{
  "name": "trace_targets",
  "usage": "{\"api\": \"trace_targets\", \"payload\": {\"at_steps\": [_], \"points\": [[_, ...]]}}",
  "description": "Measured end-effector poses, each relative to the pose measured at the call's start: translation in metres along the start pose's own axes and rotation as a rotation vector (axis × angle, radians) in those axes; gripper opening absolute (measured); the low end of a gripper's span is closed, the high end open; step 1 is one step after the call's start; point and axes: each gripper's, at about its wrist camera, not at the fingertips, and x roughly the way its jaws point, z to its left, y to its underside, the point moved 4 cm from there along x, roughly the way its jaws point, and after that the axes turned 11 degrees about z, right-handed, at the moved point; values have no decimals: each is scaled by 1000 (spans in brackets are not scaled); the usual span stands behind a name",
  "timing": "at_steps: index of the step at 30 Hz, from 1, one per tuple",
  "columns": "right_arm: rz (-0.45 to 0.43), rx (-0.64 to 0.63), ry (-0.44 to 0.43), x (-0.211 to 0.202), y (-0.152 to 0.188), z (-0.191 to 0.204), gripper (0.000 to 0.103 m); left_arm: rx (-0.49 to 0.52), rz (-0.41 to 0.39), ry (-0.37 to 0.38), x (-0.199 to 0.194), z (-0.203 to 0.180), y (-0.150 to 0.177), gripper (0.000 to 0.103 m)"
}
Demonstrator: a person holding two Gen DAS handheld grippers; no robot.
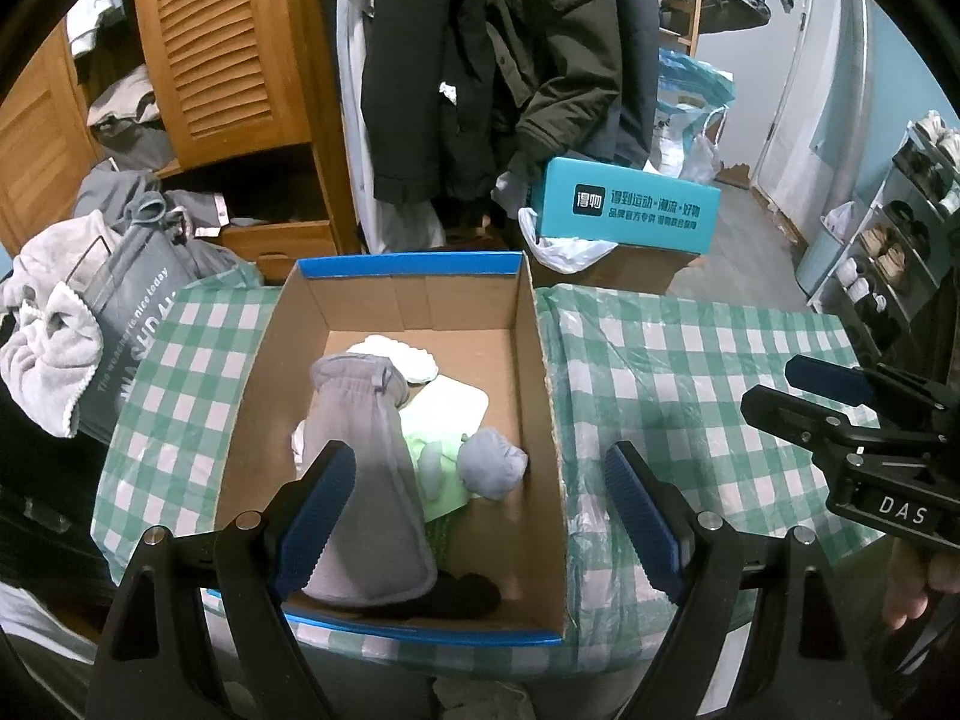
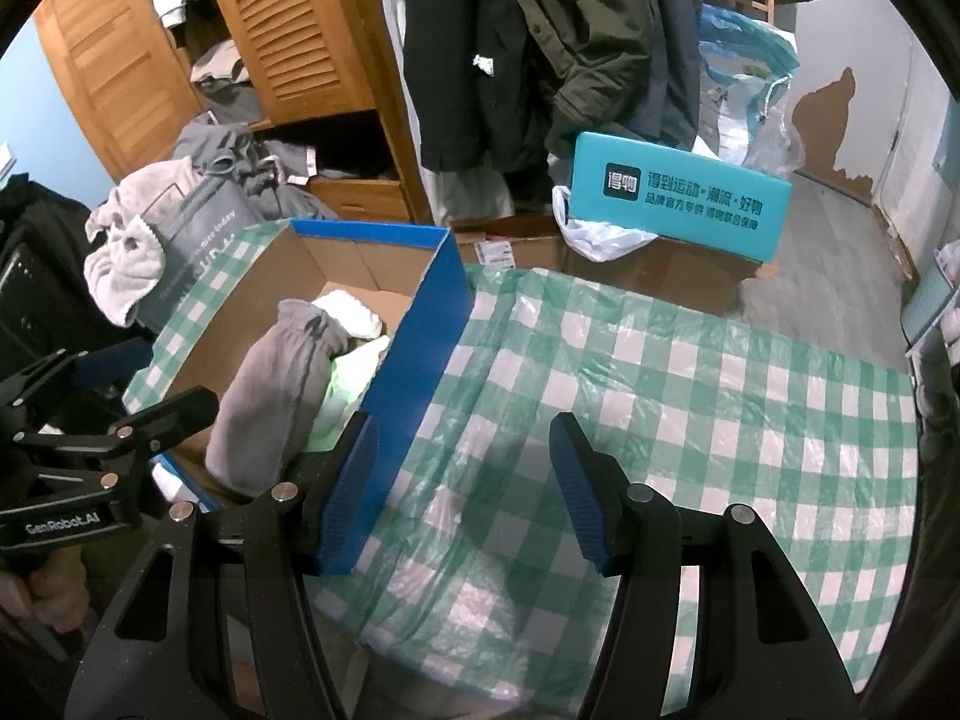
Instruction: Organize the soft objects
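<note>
Grey fleece mitten (image 1: 366, 480) stands in the open cardboard box (image 1: 540, 396) on the bench; soft, light, we'd pinch its cuff. Left claw (image 1: 474, 516) and right claw (image 2: 462, 492) gape wide, empty.

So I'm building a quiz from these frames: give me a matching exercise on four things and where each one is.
Things:
1. grey sock
2. rolled blue sock
3. teal box
4. grey towel

Places:
a. on the floor beyond the table
b. lying low inside the cardboard box
c. draped over the bag left of the table
d. propped against the left gripper's left finger

Pairs: 1-d, 2-b, 3-a, 4-c
</note>
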Motion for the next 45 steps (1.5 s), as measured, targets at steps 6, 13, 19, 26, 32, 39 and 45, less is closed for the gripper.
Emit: {"api": "trace_targets", "payload": {"at_steps": [6, 13, 19, 26, 32, 39, 45], "points": [[1, -1, 1, 0, 0, 0, 58, 3, 6, -5, 3, 0, 1, 87], [1, -2, 0, 0, 0, 0, 58, 3, 9, -2, 5, 1, 4, 87], [0, 1, 1, 0, 0, 1, 58, 5, 12, -4, 5, 1, 2, 87], [2, -2, 3, 0, 0, 1, 58, 5, 16, -12, 7, 2, 6, 87], [2, -1, 3, 1, 0, 1, 58, 4, 18, -11, 7, 2, 5, 87], [3, -1, 2, 0, 0, 2, 58, 4, 17, -11, 7, 2, 5, 87], [4, -3, 3, 1, 0, 2, 58, 2, 23, -2, 8, 2, 8, 87]]}}
